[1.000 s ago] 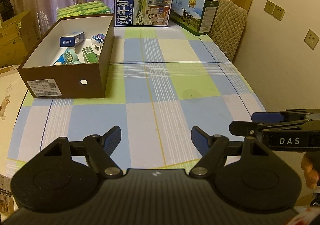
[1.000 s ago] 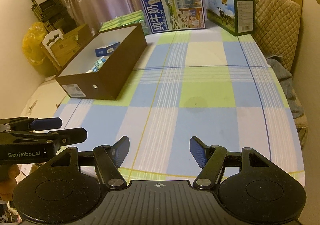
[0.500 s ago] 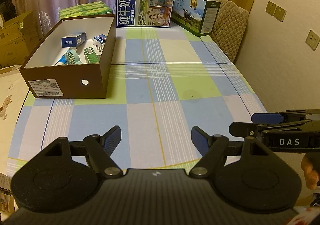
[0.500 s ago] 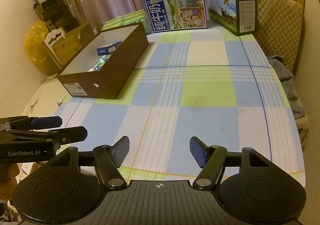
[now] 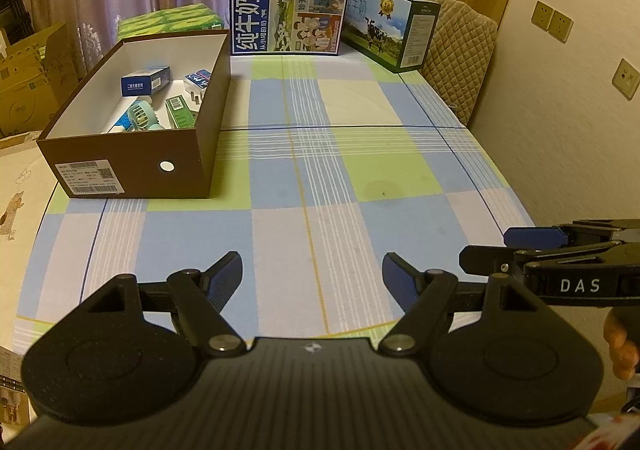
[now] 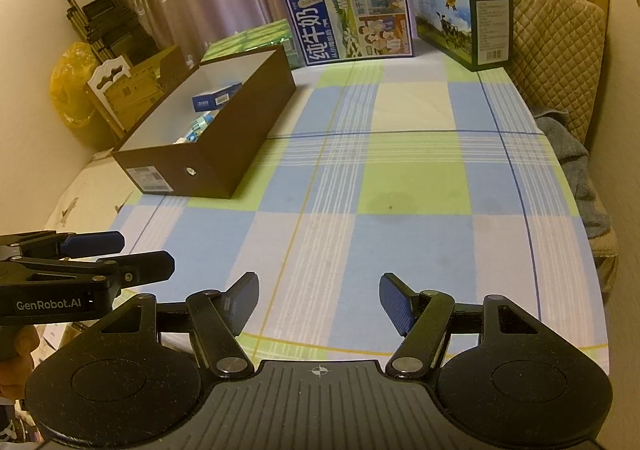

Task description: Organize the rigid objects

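Note:
A brown shoebox [image 5: 128, 166] with a white inside stands at the table's left; it also shows in the right wrist view [image 6: 224, 154]. Inside lie a blue-and-white carton [image 5: 144, 80], a green carton [image 5: 180, 114], a small teal fan [image 5: 138, 118] and other small packs. My left gripper [image 5: 312, 278] is open and empty above the table's near edge. My right gripper [image 6: 318, 298] is open and empty, level with it on the right. Each gripper shows side-on in the other's view, the right gripper [image 5: 520, 254] and the left gripper [image 6: 132, 254].
The checked tablecloth [image 5: 320, 170] covers the table. A blue milk carton box [image 5: 286, 16] and a green-and-blue cow box [image 5: 390, 34] stand at the far edge, with green packs [image 5: 172, 20] behind the shoebox. A quilted chair [image 6: 560, 50] stands right, cardboard boxes [image 5: 24, 82] left.
Both views have drifted slightly back and up from the table. Both grippers stay open and empty. Nothing on the table has moved.

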The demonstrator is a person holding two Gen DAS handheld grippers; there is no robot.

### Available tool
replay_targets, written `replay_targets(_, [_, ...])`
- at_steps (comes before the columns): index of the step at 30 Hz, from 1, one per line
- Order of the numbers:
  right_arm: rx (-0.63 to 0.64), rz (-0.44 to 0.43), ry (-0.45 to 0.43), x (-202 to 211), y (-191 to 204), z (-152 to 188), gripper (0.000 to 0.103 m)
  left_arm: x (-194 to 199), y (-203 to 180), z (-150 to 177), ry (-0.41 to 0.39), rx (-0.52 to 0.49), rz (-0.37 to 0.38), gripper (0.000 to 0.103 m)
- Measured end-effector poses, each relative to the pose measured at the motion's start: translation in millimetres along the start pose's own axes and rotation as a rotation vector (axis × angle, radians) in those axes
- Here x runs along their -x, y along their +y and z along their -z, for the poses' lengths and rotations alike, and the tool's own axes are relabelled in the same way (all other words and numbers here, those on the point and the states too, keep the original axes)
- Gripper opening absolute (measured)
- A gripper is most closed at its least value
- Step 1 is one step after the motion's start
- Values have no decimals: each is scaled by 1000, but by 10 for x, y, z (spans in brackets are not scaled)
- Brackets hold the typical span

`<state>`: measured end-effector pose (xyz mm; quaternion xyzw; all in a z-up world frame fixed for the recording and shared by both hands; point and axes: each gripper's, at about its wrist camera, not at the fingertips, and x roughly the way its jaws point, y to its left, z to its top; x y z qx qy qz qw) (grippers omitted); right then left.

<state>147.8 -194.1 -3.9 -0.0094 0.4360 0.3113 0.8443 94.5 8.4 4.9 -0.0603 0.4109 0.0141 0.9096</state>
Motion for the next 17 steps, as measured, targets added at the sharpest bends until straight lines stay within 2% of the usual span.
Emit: replay_targets(17, [8, -17, 7, 29, -183, 9, 64, -38, -107, 23, 0, 16, -21, 74])
